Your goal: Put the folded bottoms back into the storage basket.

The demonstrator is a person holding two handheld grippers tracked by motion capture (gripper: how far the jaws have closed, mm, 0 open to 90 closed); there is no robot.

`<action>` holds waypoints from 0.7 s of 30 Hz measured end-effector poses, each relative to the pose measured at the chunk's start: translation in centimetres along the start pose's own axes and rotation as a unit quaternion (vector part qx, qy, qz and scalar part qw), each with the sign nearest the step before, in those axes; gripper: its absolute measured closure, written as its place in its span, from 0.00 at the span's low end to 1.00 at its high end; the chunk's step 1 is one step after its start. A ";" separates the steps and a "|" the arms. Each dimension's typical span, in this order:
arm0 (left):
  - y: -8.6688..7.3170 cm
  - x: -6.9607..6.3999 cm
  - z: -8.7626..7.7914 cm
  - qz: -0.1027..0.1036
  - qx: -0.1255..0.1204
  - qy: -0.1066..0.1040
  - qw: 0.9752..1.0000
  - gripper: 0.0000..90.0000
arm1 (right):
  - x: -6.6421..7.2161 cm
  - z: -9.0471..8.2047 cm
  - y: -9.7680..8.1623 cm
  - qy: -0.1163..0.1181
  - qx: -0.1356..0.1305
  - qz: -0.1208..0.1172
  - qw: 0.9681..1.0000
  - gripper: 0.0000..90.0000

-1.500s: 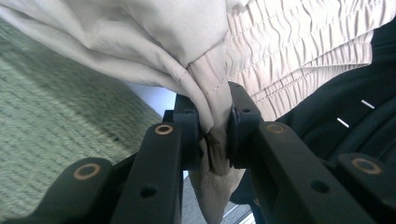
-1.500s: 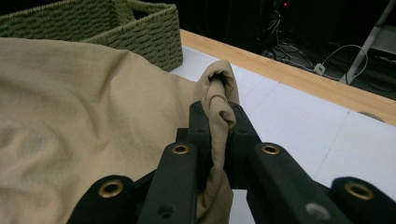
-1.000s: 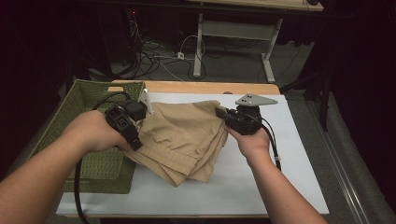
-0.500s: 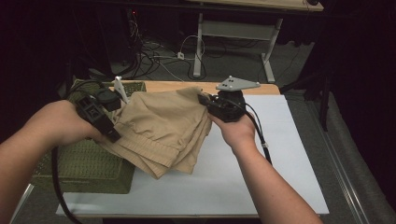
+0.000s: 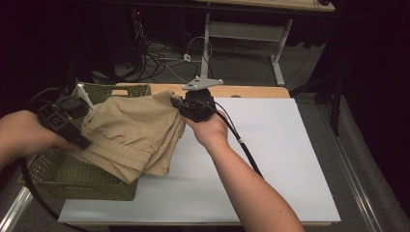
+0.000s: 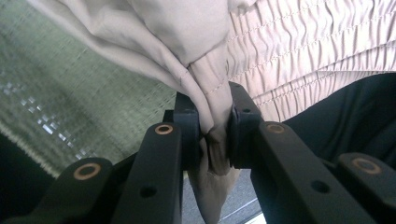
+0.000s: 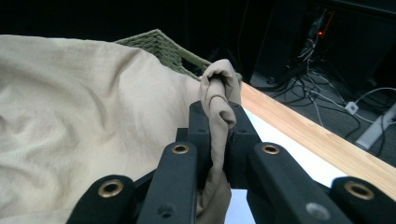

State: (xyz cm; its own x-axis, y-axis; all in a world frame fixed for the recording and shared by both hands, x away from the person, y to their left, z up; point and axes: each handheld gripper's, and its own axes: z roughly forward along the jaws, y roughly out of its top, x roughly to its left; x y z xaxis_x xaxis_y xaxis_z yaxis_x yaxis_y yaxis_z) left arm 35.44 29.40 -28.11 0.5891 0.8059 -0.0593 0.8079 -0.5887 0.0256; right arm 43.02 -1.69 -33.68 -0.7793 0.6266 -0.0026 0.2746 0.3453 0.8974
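Item: my left gripper (image 6: 215, 135) and right gripper (image 7: 215, 140), both clamped on bunched edges of 1 folded pair of khaki shorts (image 5: 133, 133). Location: lifted, hanging over the green basket (image 5: 72, 176) and white table (image 5: 270, 159). I judge it near done; lowering and release remain.

The garment (image 5: 133, 135) is tan woven cloth, matt, soft and creased, with a gathered, stitched elastic waistband (image 6: 303, 56) showing rows of puckered seams. The basket (image 5: 72, 176) is green woven fibre, coarse and matt. The left gripper (image 6: 215, 135) and right gripper (image 7: 218, 140) have black matt plastic jaws, faintly textured, set with brass-coloured metal rivets. The right gripper carries a grey flat plate (image 5: 202, 83), smooth with a dull sheen. The tabletop sheet (image 5: 270, 159) is white, smooth and matt, like paper or laminate; past it runs a strip of light wood (image 7: 322, 149), smooth with visible grain
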 end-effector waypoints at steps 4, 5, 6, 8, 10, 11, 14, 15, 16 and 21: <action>-1.8 1.7 0.5 -0.019 -0.004 -0.001 1.000 0.84 | 1.1 1.7 0.6 0.011 0.001 -0.004 1.000 0.94; -2.2 2.1 0.6 -0.023 -0.005 0.000 1.000 0.84 | 1.4 2.1 0.7 0.013 0.003 -0.006 1.000 0.94; -2.6 2.4 0.7 -0.027 -0.005 0.002 1.000 0.84 | 1.7 2.5 0.8 0.016 0.004 -0.007 1.000 0.94; -3.3 2.9 0.8 -0.034 -0.006 0.004 0.999 0.84 | 2.4 3.2 1.1 0.022 0.005 -0.011 1.000 0.94; -4.2 3.6 0.9 -0.042 -0.007 0.002 0.999 0.84 | 3.1 4.0 1.5 0.029 0.006 -0.015 0.999 0.94; -4.7 4.0 0.9 -0.048 -0.010 0.002 0.999 0.84 | 3.3 4.3 1.6 0.031 0.006 -0.015 0.999 0.94; -6.0 5.1 0.9 -0.062 -0.015 0.004 0.998 0.84 | 4.2 5.4 2.0 0.039 0.009 -0.020 0.999 0.94; -6.3 5.3 0.9 -0.066 -0.016 0.004 0.998 0.84 | 4.5 5.8 2.2 0.043 0.009 -0.020 0.999 0.94; -6.7 5.7 0.9 -0.071 -0.019 0.005 0.997 0.84 | 4.7 6.1 2.4 0.044 0.010 -0.021 0.999 0.94; -7.9 6.7 1.7 -0.085 -0.028 -0.003 0.996 0.84 | 5.4 7.5 2.9 0.053 0.014 -0.019 0.998 0.94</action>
State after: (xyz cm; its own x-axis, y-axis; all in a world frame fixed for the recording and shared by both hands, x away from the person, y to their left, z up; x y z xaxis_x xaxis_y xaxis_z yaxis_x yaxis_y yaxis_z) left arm 32.98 39.34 -30.36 0.4436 0.8932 -0.0738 0.8957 -0.4390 0.0702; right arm 43.86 7.91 -34.42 -0.8448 0.5350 0.0117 0.2577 0.3876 0.8851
